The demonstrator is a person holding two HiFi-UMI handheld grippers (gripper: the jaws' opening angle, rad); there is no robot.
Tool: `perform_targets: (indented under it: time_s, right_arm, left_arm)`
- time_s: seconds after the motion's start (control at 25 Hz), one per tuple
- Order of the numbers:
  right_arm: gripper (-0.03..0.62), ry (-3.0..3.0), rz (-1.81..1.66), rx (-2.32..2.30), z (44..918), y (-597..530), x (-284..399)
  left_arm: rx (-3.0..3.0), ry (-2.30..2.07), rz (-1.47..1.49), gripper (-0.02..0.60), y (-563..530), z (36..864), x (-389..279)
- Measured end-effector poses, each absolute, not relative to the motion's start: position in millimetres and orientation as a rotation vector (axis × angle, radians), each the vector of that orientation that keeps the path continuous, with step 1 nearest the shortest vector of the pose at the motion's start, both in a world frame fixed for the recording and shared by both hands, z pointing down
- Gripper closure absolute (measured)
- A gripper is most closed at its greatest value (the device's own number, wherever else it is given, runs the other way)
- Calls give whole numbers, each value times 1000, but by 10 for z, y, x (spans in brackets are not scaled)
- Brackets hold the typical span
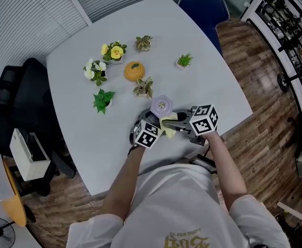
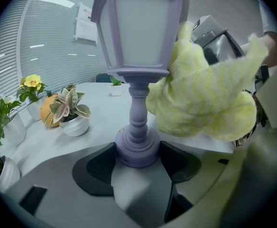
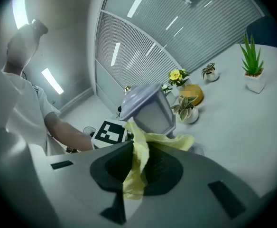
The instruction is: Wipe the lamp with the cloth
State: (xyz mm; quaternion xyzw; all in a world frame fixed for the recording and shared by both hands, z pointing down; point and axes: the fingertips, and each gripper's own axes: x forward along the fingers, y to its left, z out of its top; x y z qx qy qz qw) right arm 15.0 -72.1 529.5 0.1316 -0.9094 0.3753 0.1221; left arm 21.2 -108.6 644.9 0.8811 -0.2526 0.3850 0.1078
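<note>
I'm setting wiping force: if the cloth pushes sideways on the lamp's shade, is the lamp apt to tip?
Probably top-heavy: the lamp has a wide shade on a thin stem. The left gripper clamps its base, so tipping seems unlikely. The cloth droops limply, likely pressing softly.

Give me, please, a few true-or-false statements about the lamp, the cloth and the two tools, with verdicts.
1. The left tool grips the lamp at its base. True.
2. The right tool is empty. False: it pinches the cloth.
3. The cloth touches the lamp's head. True.
4. The lamp lies on its side. False: it is upright.
5. The cloth is blue. False: it is yellow.
</note>
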Motion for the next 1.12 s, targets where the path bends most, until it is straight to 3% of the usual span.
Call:
perform_targets:
  time_s: [1.12]
  right_arm:
    - [543, -2434, 994, 434, 5846, -917, 162]
  left_arm:
    - [2599, -741, 1130, 276, -1085, 6440, 219]
